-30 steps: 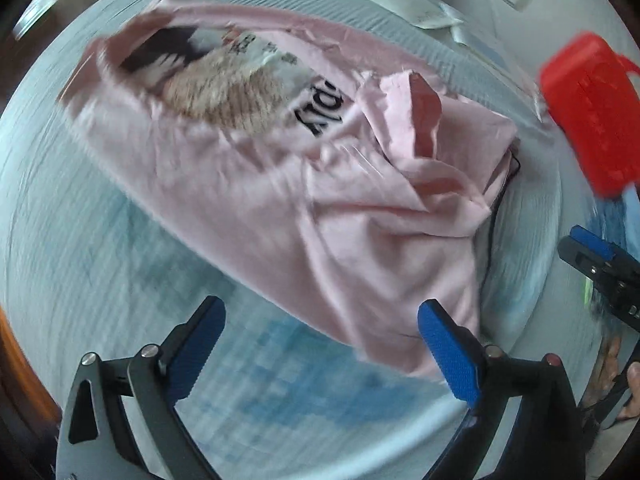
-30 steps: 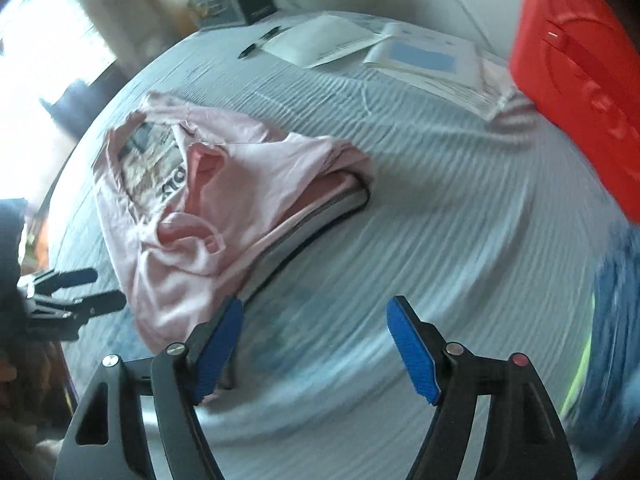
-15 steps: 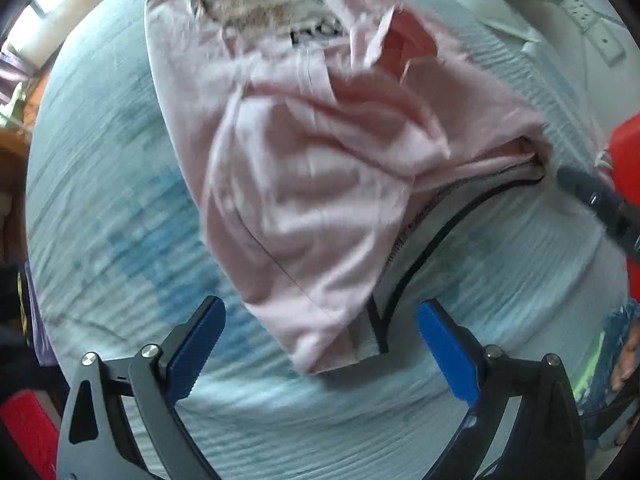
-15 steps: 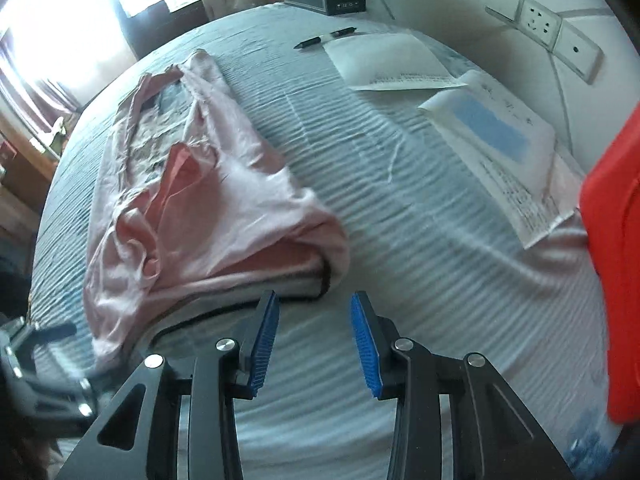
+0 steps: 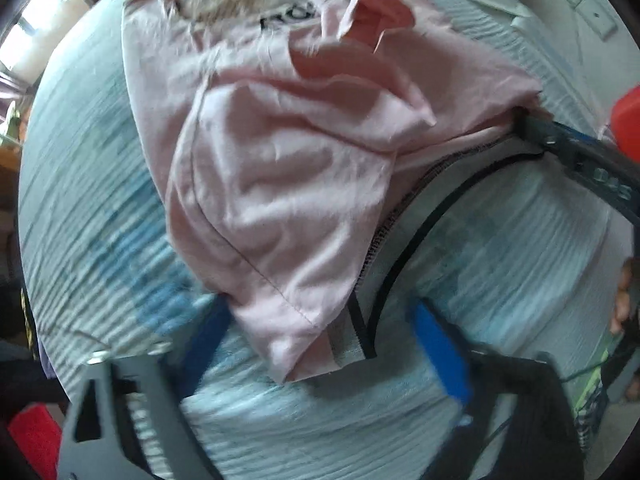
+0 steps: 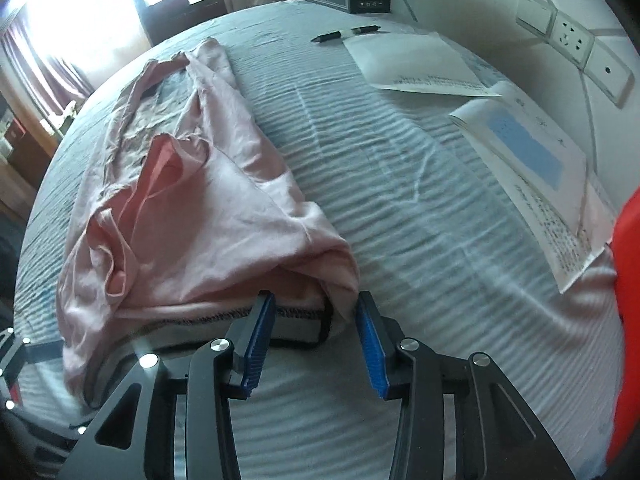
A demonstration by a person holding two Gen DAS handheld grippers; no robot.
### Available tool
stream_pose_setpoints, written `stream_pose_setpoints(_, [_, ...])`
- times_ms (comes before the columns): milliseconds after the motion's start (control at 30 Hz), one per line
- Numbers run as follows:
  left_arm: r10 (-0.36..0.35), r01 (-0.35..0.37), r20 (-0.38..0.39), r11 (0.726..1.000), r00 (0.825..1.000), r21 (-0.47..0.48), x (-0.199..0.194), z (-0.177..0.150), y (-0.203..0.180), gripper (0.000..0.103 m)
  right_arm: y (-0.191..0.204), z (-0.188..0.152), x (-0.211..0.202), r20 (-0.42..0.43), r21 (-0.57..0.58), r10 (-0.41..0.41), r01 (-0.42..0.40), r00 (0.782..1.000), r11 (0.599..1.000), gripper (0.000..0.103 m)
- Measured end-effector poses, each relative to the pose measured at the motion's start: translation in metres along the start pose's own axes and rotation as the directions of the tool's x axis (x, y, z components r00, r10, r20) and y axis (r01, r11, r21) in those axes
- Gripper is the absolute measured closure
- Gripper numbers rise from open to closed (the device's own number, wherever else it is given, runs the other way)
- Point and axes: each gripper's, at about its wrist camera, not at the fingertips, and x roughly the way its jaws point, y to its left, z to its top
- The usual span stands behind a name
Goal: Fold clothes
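Note:
A crumpled pink T-shirt (image 5: 280, 184) with a printed front lies on the ribbed pale bedspread (image 5: 100, 208); a white layer with black trim (image 5: 400, 264) shows under its near hem. My left gripper (image 5: 324, 344) points straight down over the hem's left corner. Its jaws are closing with that corner between the blue pads (image 5: 440, 352), which do not press on it. My right gripper (image 6: 314, 332) is at the other hem corner of the T-shirt (image 6: 192, 240). Its jaws are opening slightly, and the folded corner sits between the pads (image 6: 370, 336). The right gripper's arm (image 5: 568, 152) reaches the shirt from the right.
A red box (image 6: 628, 280) stands at the right edge of the bed. Papers (image 6: 416, 64), a booklet (image 6: 528, 160) and two pens (image 6: 348, 34) lie at the far side near wall sockets (image 6: 572, 44). A person's hand (image 5: 624, 300) shows at the right.
Both grippers came down to the shirt's near hem. The left jaws narrowed around the left corner. The right jaws narrowed, then reached the right corner.

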Motion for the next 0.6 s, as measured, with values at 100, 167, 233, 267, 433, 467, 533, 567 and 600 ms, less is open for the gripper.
stream_pose_setpoints(100, [-0.012,0.012,0.016,1.000,1.000,0.007,-0.001,0.008,0.003,0.051,0.005,0.001,0.004,-0.008,-0.012,-0.012,0.012,1.000,1.000,0.061])
stream_pose_setpoints(167, [-0.008,0.008,0.022,1.000,1.000,0.014,0.002,0.012,0.004,0.054,0.006,0.003,0.005,-0.014,0.000,-0.011,0.011,1.000,1.000,0.061])
stream_pose_setpoints(233, [-0.001,0.000,0.026,0.999,1.000,0.034,0.004,0.015,0.003,0.053,0.006,0.005,0.006,-0.019,0.010,-0.012,0.012,1.000,1.000,0.060])
stream_pose_setpoints(267, [-0.002,0.001,0.025,0.999,1.000,0.038,0.005,0.016,0.002,0.053,0.005,0.006,0.006,-0.022,0.017,-0.011,0.011,1.000,1.000,0.060])
stream_pose_setpoints(433, [-0.020,0.019,0.014,0.998,1.000,0.068,0.010,0.017,-0.001,0.053,-0.004,0.007,0.004,-0.026,0.106,0.022,-0.019,0.999,0.994,0.060])
stream_pose_setpoints(467, [-0.019,0.018,0.019,0.997,1.000,0.075,0.011,0.016,-0.002,0.053,-0.005,0.007,0.004,-0.029,0.122,0.024,-0.021,0.999,0.992,0.060])
stream_pose_setpoints(533, [-0.017,0.015,0.027,0.996,0.999,0.088,0.012,0.015,-0.004,0.053,-0.001,0.008,0.005,-0.042,0.115,0.000,0.005,0.999,0.993,0.060])
stream_pose_setpoints(567, [-0.016,0.013,0.028,0.995,0.999,0.096,0.012,0.015,-0.005,0.053,0.002,0.009,0.006,-0.049,0.103,-0.019,0.024,0.999,0.994,0.060])
stream_pose_setpoints(600, [-0.015,0.012,0.028,0.995,0.999,0.104,0.012,0.014,-0.006,0.055,0.005,0.009,0.007,-0.055,0.091,-0.038,0.043,0.998,0.995,0.060])
